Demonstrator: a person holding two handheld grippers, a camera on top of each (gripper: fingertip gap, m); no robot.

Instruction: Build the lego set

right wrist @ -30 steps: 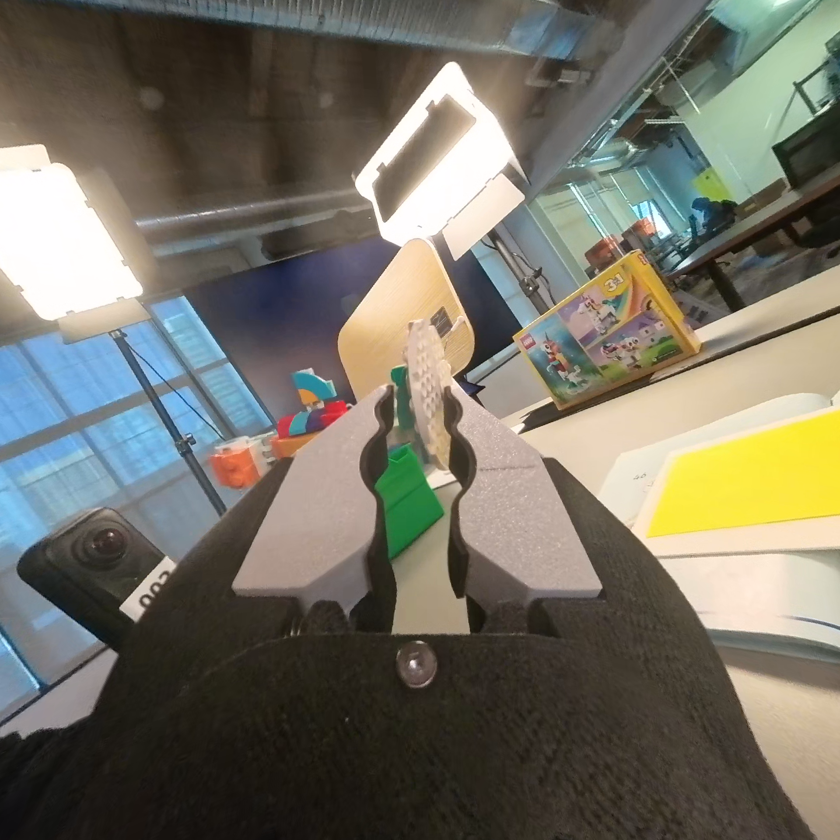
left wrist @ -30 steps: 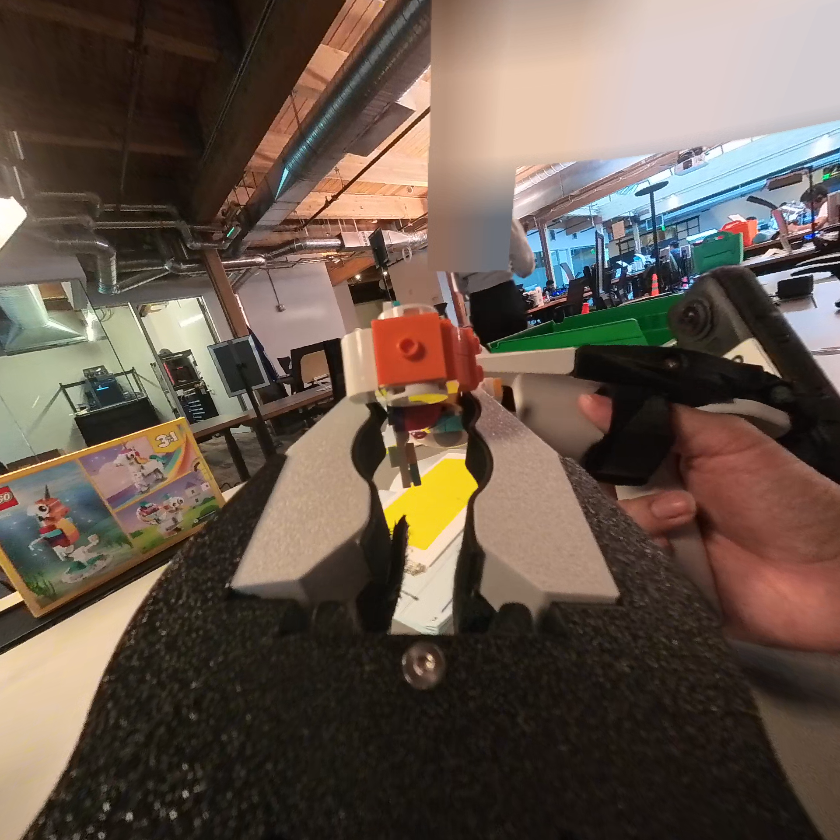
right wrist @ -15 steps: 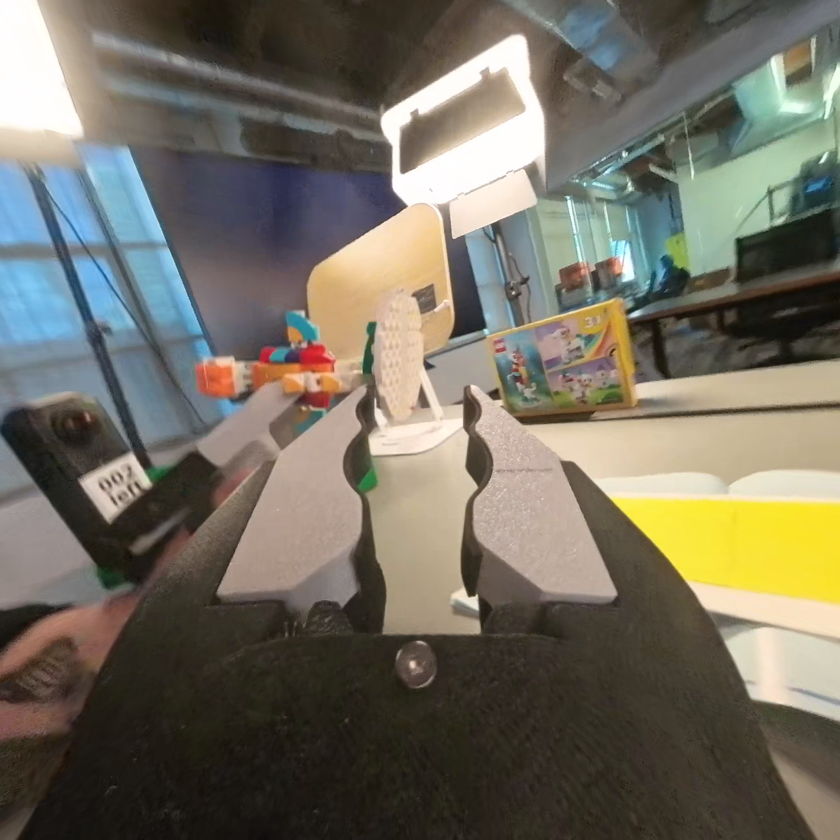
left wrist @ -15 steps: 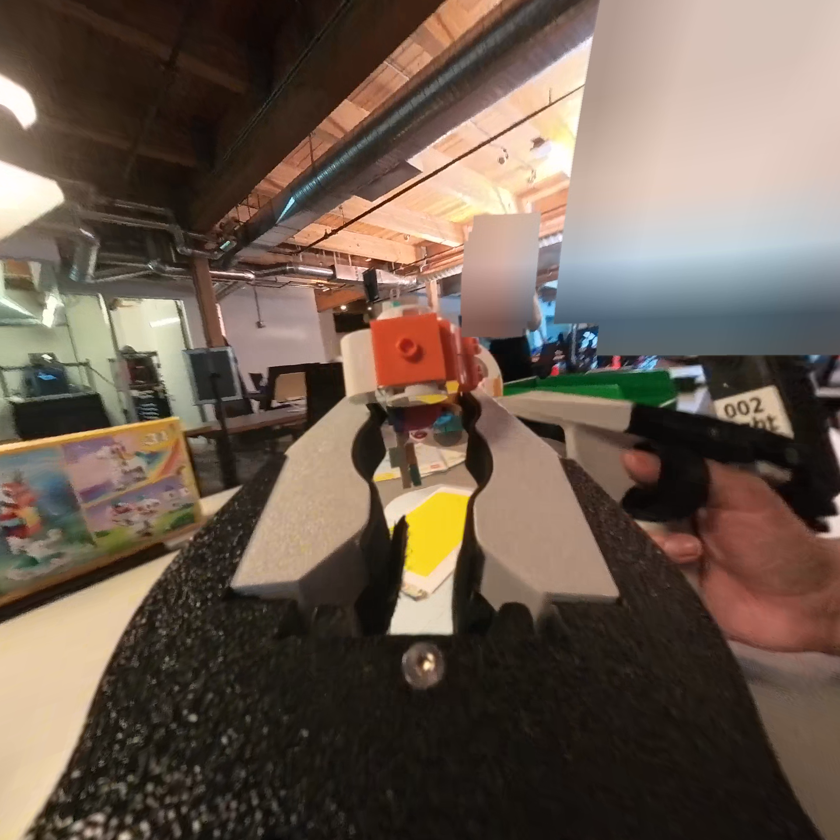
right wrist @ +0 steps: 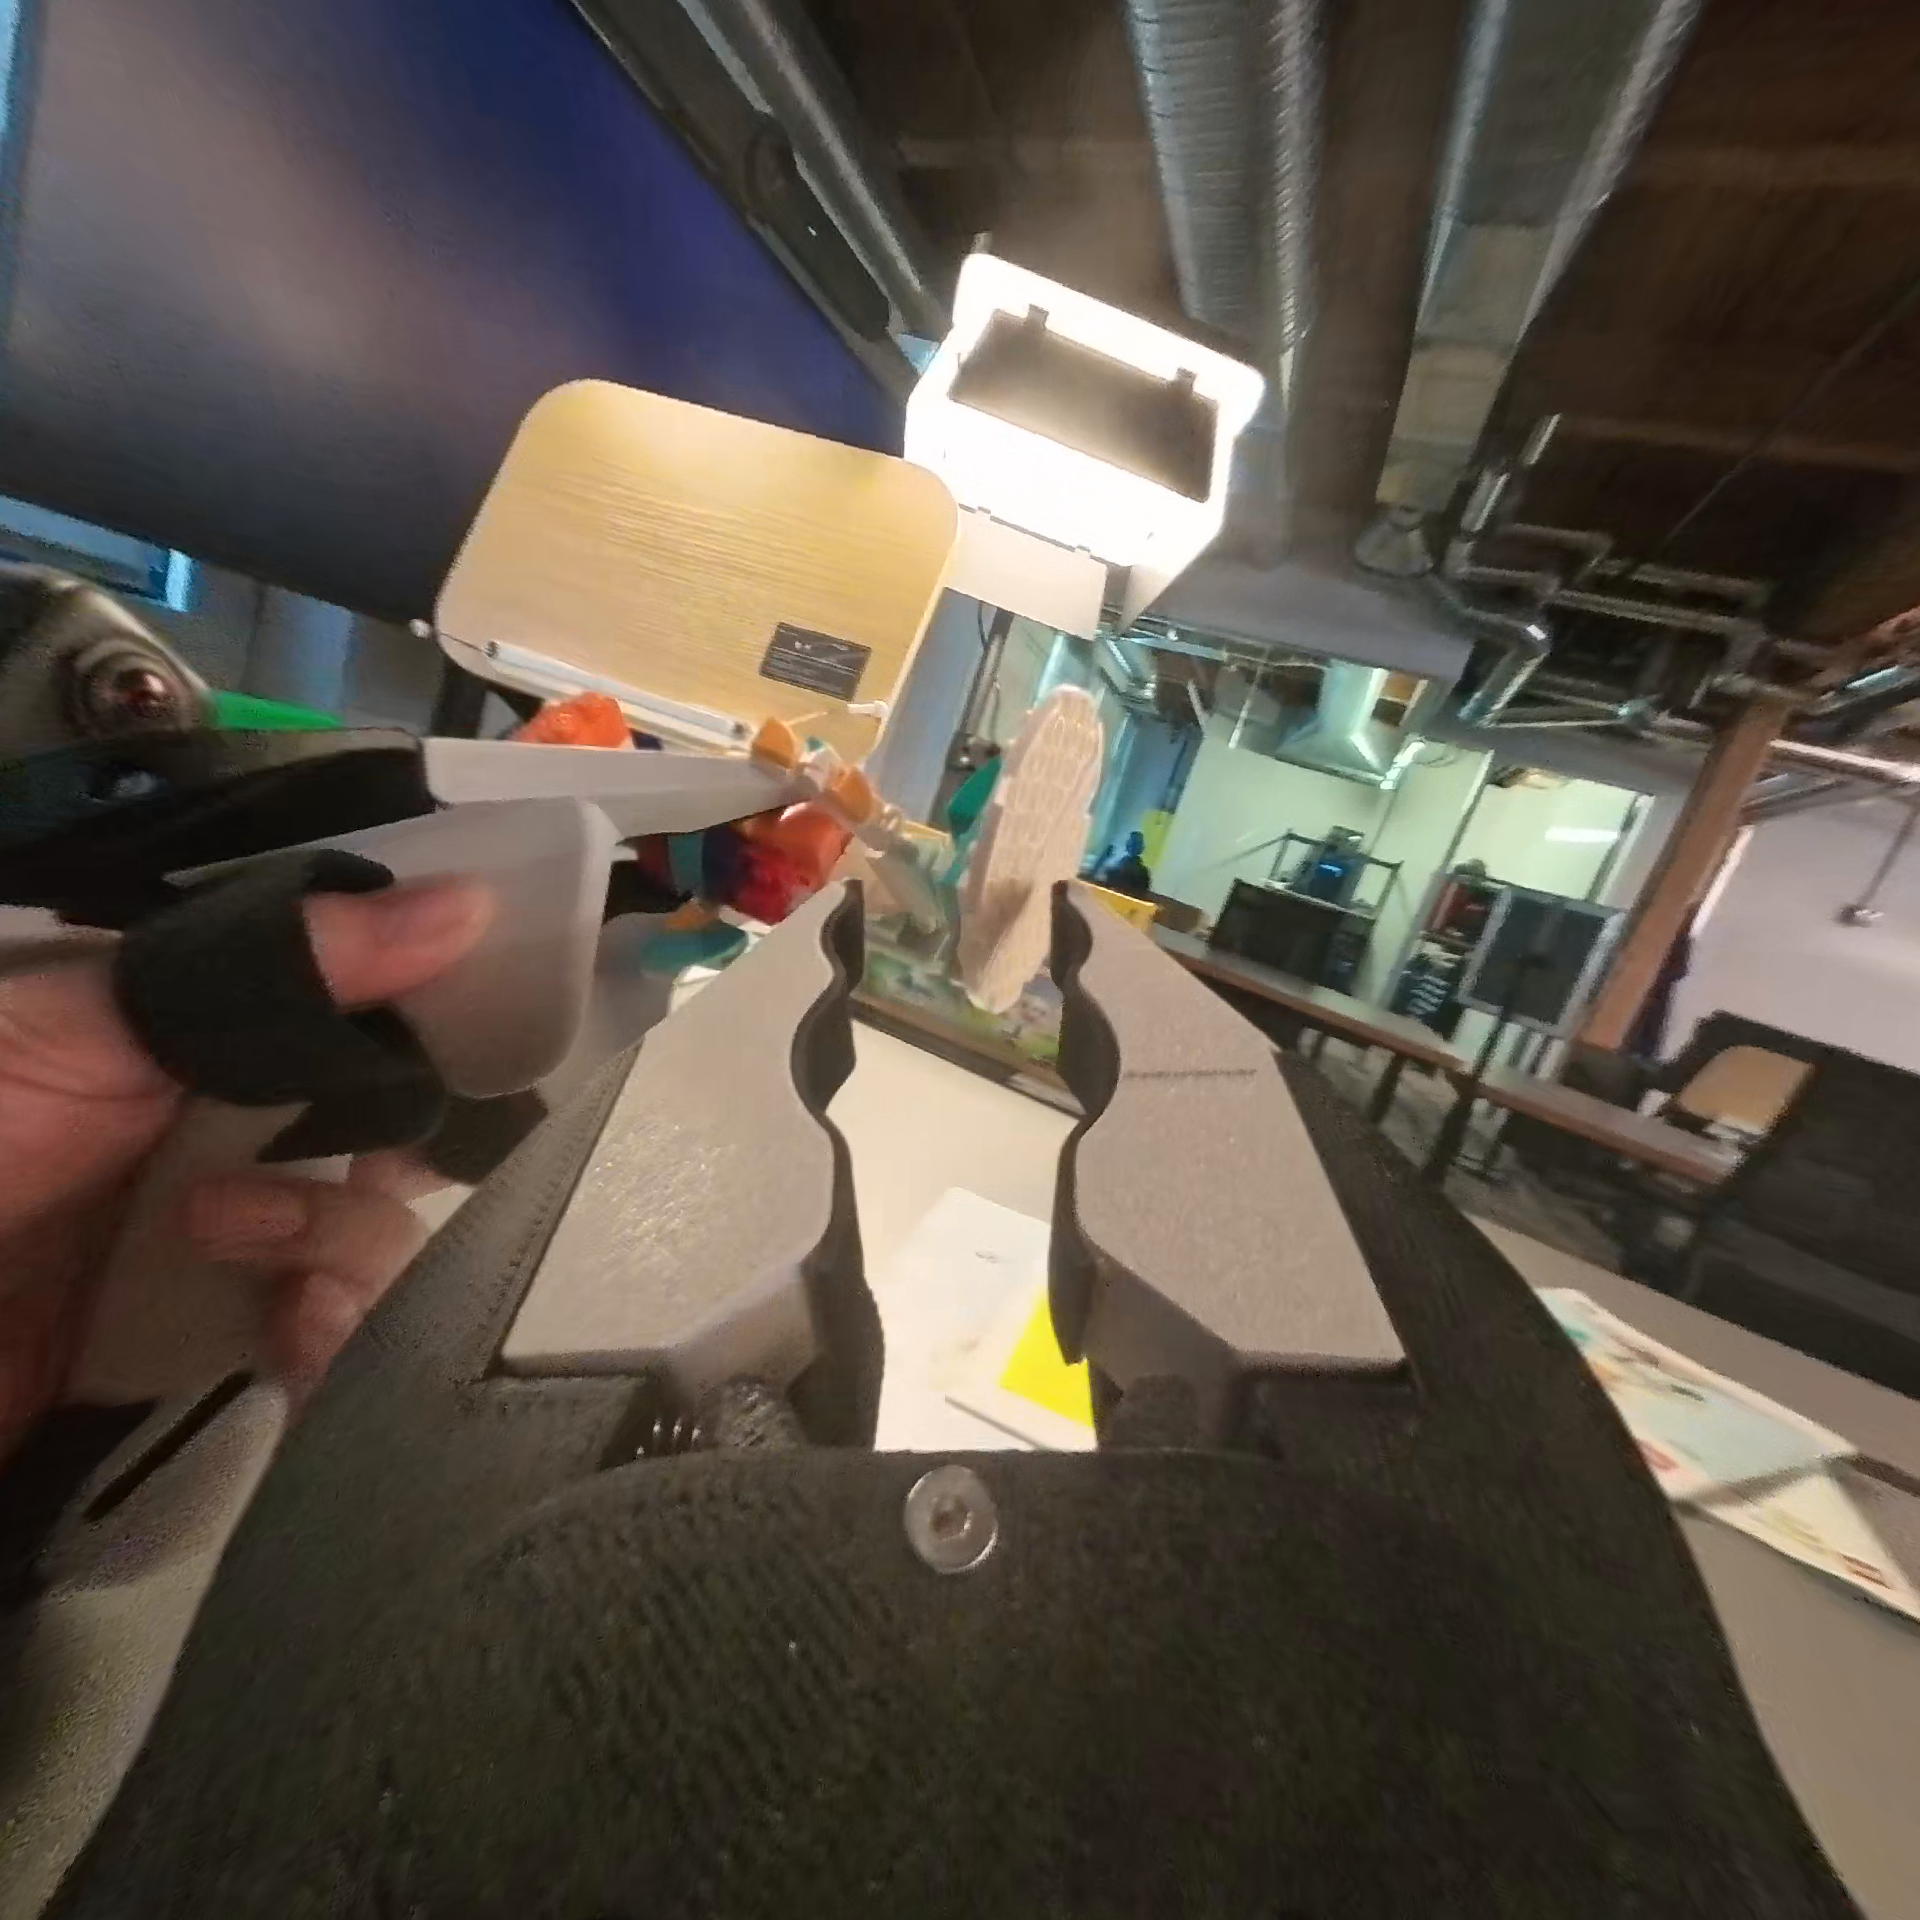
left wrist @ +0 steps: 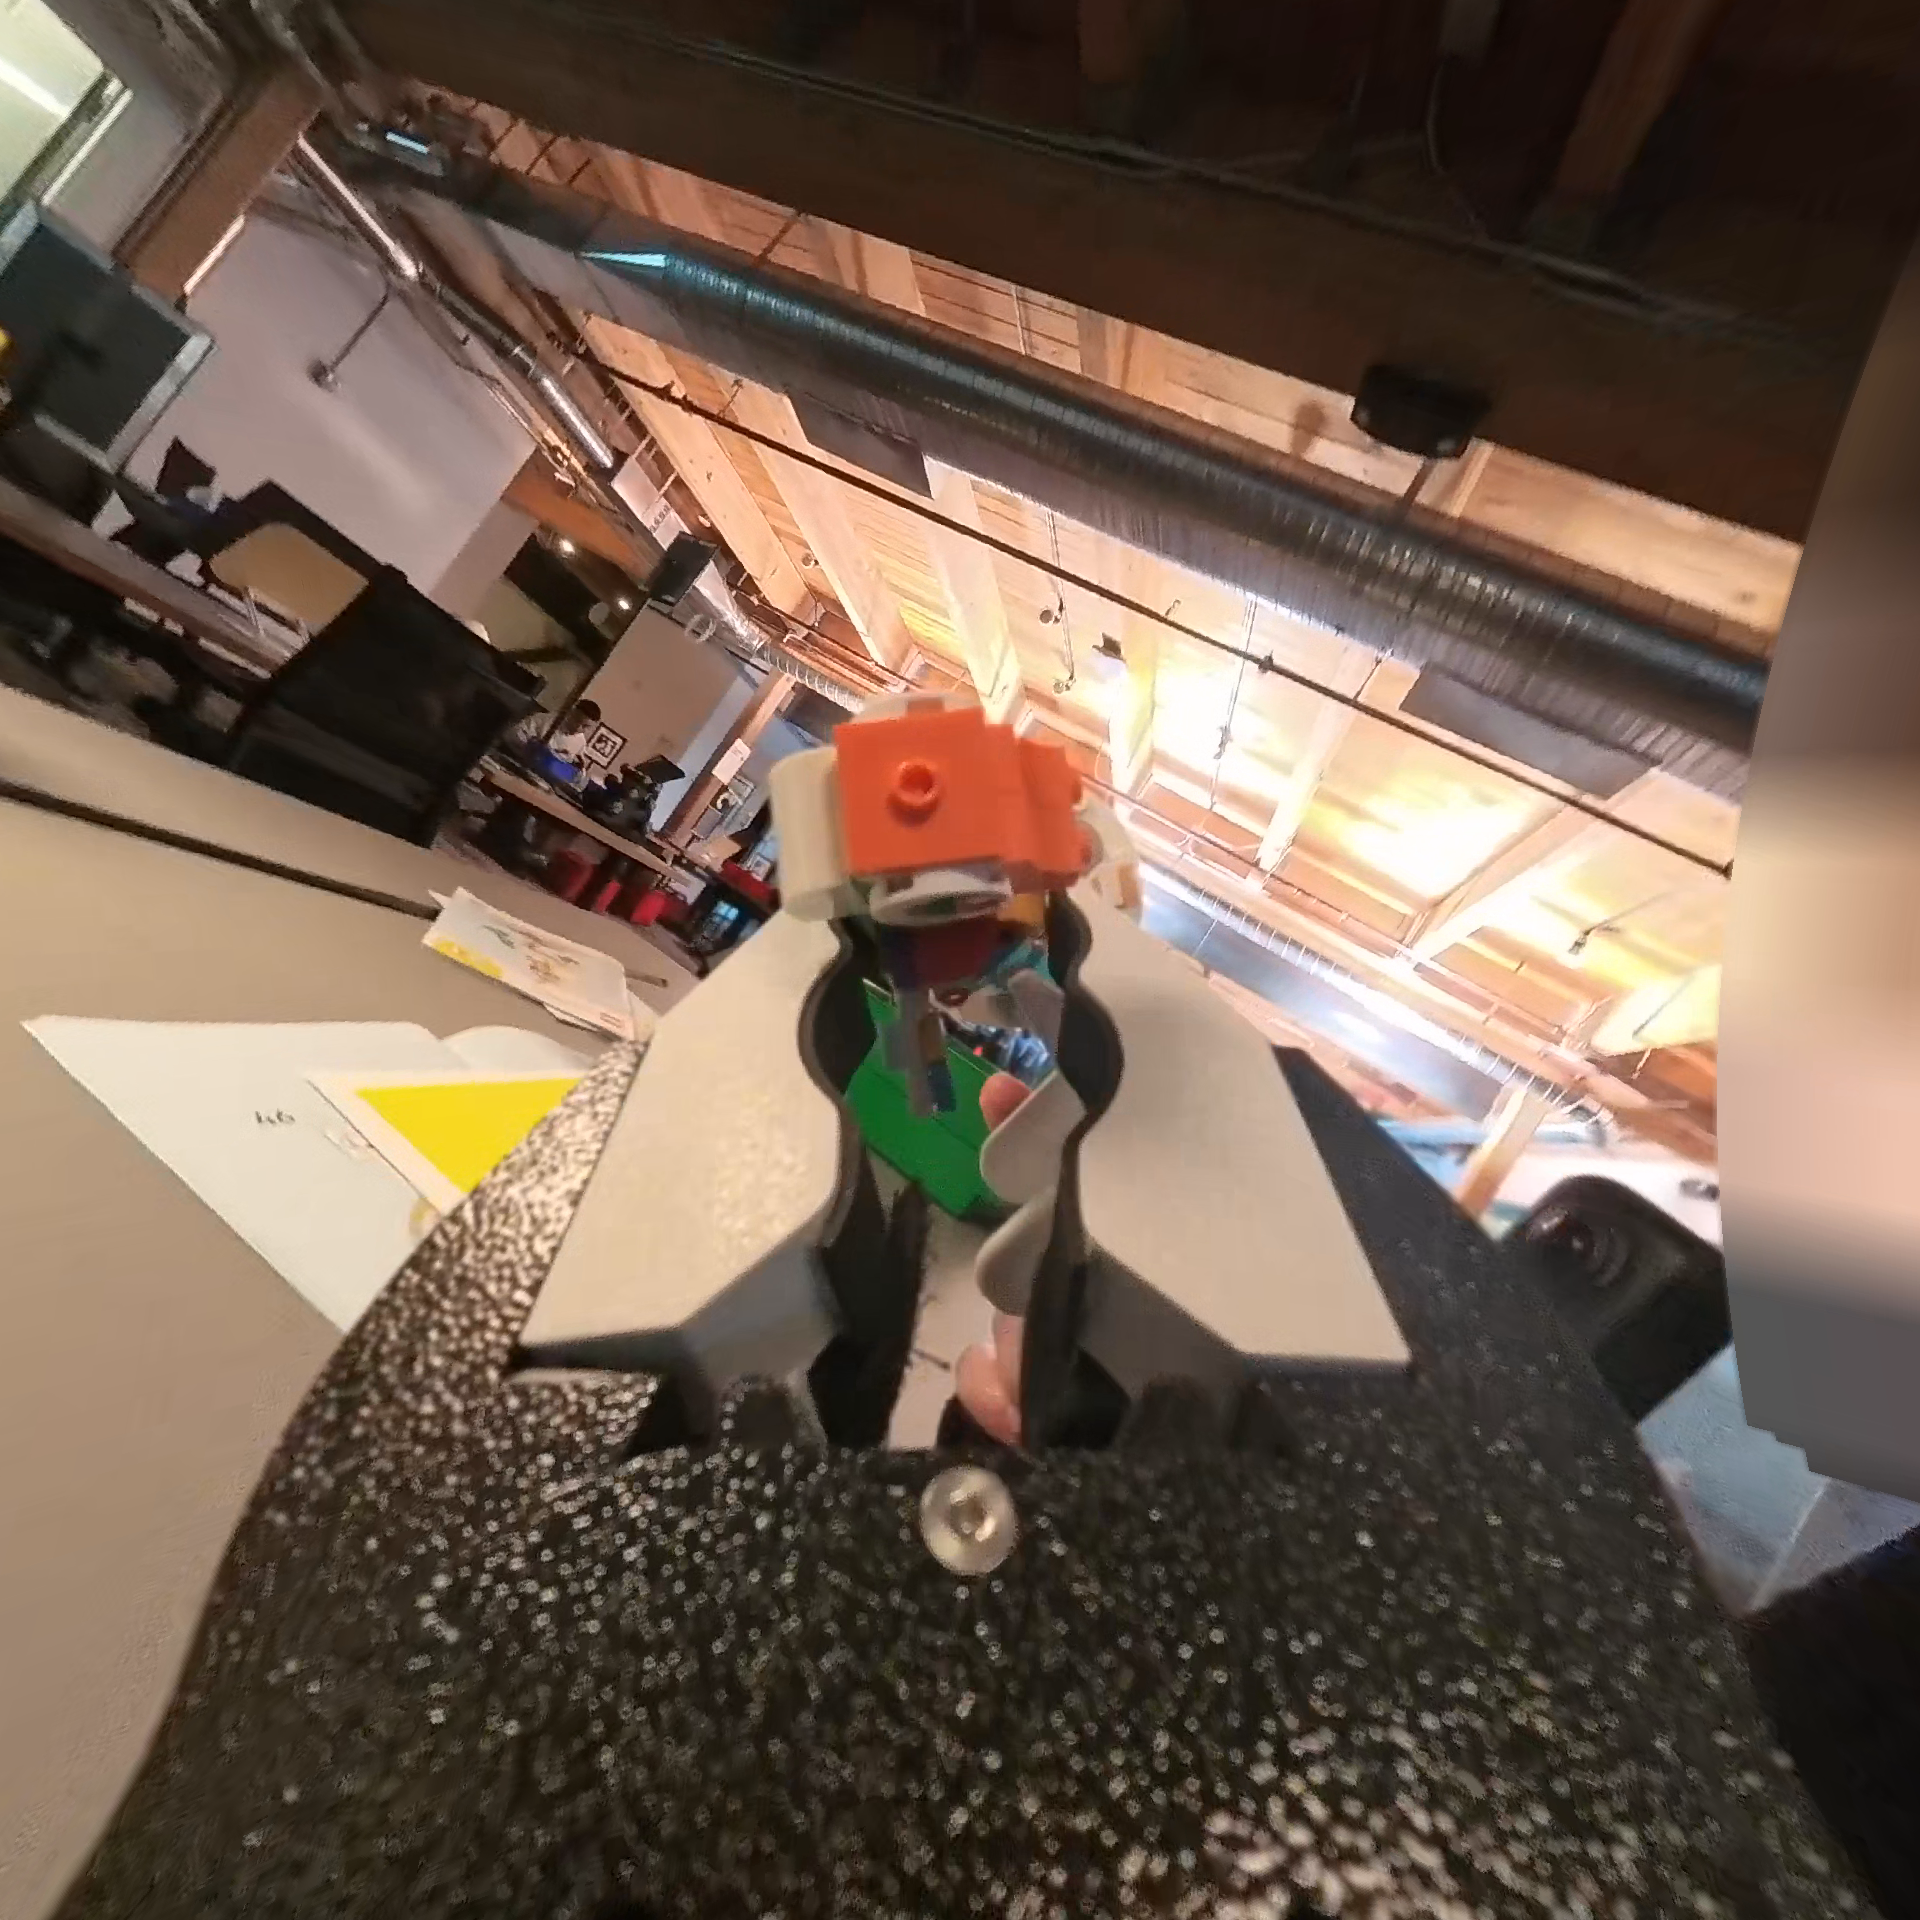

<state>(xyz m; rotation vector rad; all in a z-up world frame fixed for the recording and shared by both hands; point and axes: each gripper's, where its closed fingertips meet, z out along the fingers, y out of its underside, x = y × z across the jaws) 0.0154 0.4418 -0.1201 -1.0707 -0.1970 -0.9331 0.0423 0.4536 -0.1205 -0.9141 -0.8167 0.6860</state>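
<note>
The small multicoloured lego model (left wrist: 940, 831), with an orange studded block facing the camera, white rounded pieces at its sides and red and teal bits hanging below, sits at the centre of the left wrist view, pinched between the grey fingertips of the left hand-held gripper (left wrist: 951, 914), which is closed on it and tilted up toward the wooden ceiling beams. In the right wrist view the same model (right wrist: 774, 857) appears left of centre, held at the end of that gripper's long grey fingers, with a person's hand (right wrist: 197, 1049) on the trigger at the left edge.

The right hand-held gripper (right wrist: 954, 914) stands open with nothing between its jaws, just beside the model. Beyond its tips a white perforated round lego plate (right wrist: 1039, 894) stands upright.

At the lower left of the left wrist view an open white booklet with a yellow panel (left wrist: 416, 1117) lies on the grey desk (left wrist: 156, 914). A green bin (left wrist: 914, 1127) shows through the finger gap.
</note>
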